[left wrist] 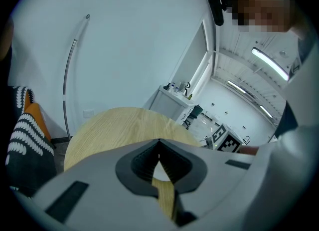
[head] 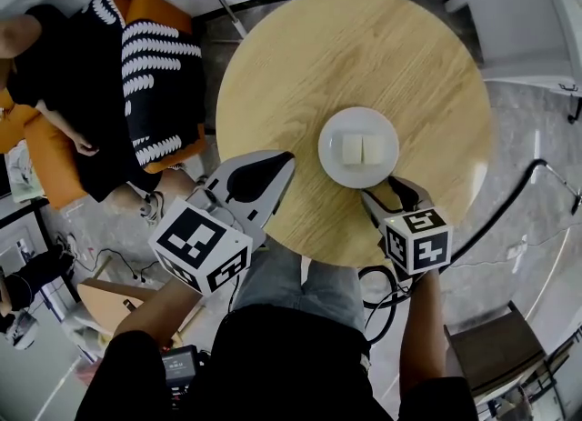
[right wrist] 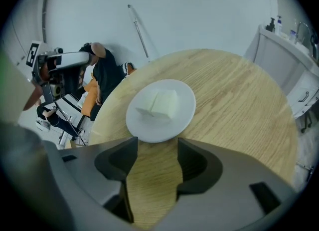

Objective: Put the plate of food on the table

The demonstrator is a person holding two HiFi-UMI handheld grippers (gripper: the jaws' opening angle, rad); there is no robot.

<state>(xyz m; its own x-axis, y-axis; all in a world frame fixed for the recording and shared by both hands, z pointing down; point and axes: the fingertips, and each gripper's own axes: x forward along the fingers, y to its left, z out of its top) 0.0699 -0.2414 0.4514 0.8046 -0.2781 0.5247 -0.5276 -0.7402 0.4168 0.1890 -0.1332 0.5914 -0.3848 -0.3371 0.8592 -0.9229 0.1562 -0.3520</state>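
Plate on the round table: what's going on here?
A person at the round wooden table has a claw in each hand. The white plate, carrying two pale blocks of food, sits flat on the table near the person's side. The right claw is open just short of the plate's rim, nothing between its jaws. The left claw is shut and empty at the table's edge. Another person sits beside the table.

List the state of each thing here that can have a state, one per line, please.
plate: resting flat on the table, not gripped
food: two pale blocks, side by side on the plate
left gripper: jaws together, empty
right gripper: jaws apart, empty, plate just ahead of them
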